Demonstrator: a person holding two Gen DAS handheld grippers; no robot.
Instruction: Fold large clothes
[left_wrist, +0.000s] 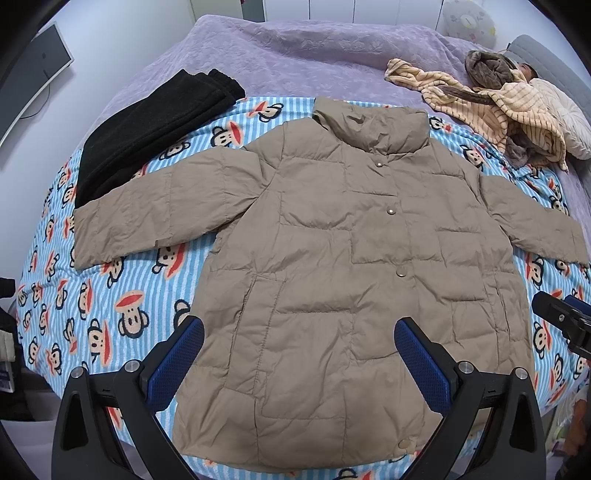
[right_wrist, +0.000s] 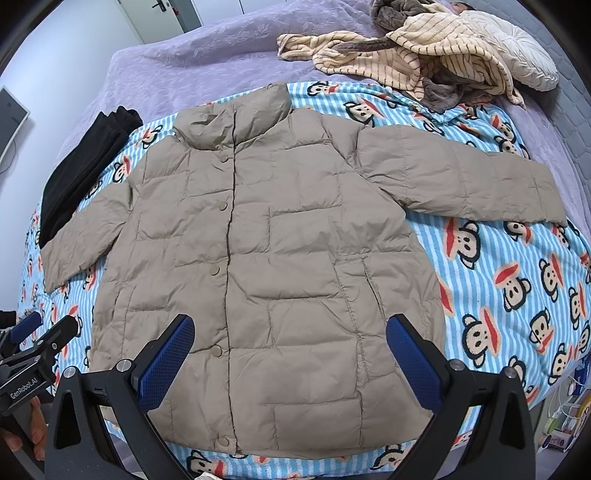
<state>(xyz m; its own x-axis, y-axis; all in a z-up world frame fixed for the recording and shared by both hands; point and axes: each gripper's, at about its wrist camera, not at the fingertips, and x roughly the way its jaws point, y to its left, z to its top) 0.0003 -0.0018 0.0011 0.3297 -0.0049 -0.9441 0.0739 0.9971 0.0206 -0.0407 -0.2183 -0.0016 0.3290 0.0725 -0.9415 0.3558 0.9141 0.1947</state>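
while both claws hang wide apart and empty above its hem, the left claw (left_wrist: 299, 354) and right claw (right_wrist: 290, 350), the tan puffer jacket (left_wrist: 332, 258) lies flat, buttoned, sleeves spread, on the monkey-print blanket (left_wrist: 122, 295). beyond its left sleeve sits a folded black garment (left_wrist: 147, 125), then the purple bedspread (left_wrist: 277, 55) with a heap of striped clothes (right_wrist: 424, 55).

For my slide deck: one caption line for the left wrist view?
Open left gripper hovers over a snapped-shut tan jacket spread flat on a monkey-print blanket.

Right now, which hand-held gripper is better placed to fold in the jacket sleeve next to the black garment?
Left, probably. The left hand-held gripper hangs open over the jacket hem, nearer that sleeve by the black garment; the right hand-held gripper sits toward the opposite sleeve.
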